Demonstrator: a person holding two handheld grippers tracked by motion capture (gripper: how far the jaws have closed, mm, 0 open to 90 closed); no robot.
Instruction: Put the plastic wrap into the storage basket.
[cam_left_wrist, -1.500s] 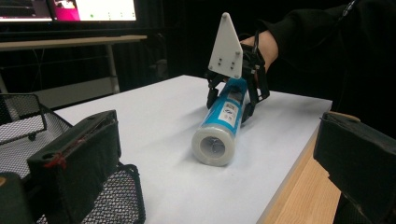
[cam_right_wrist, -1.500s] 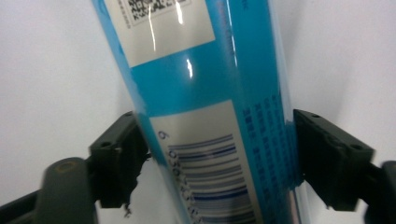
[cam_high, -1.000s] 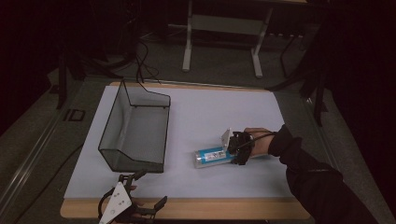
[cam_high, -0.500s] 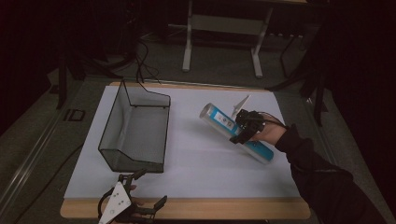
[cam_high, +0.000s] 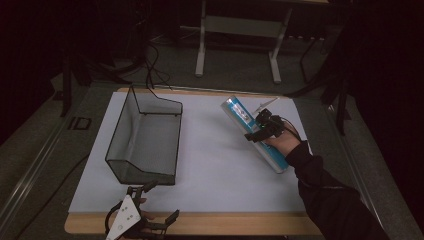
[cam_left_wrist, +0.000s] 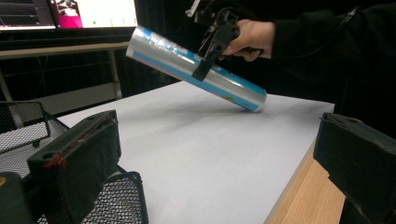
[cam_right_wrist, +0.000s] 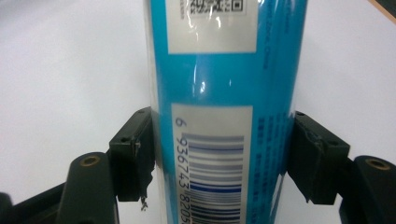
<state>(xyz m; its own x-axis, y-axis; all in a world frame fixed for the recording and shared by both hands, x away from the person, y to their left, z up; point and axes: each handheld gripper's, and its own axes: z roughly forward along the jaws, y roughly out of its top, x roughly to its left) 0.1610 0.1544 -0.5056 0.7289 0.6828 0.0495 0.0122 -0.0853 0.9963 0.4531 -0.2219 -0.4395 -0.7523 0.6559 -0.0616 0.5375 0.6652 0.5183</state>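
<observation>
1. Holding the blue can (cam_high: 254, 134) tight, the right gripper (cam_high: 261, 129) has its two black jaws pressed on the can's sides. In the right gripper view the can (cam_right_wrist: 224, 93) stands between the jaws, with a barcode label facing the camera.

2. Seen from the high view, the can is long and round. It lies slanted, with its top end toward 11 o'clock and its bottom end toward 5 o'clock.

3. From the left gripper view the can (cam_left_wrist: 194, 70) is tipped. Its high end is in the air and its low end is at the white sheet (cam_left_wrist: 205, 154); I cannot tell if that end touches.

4. A hand (cam_high: 281, 142) in a black sleeve (cam_high: 330, 195) holds the right gripper. It sits at about 3 o'clock on the table.

5. The left gripper (cam_high: 152, 207) waits at about 7 o'clock, on the near edge of the table (cam_high: 200, 224). Its jaws stand wide apart with nothing between them.

6. A black wire basket (cam_high: 145, 137) sits at about 9 o'clock on the white sheet (cam_high: 215, 160). It is well apart from the can and just beside the left gripper.

7. Table legs (cam_high: 240, 30) stand on the dark floor at 12 o'clock, past the far edge.
</observation>
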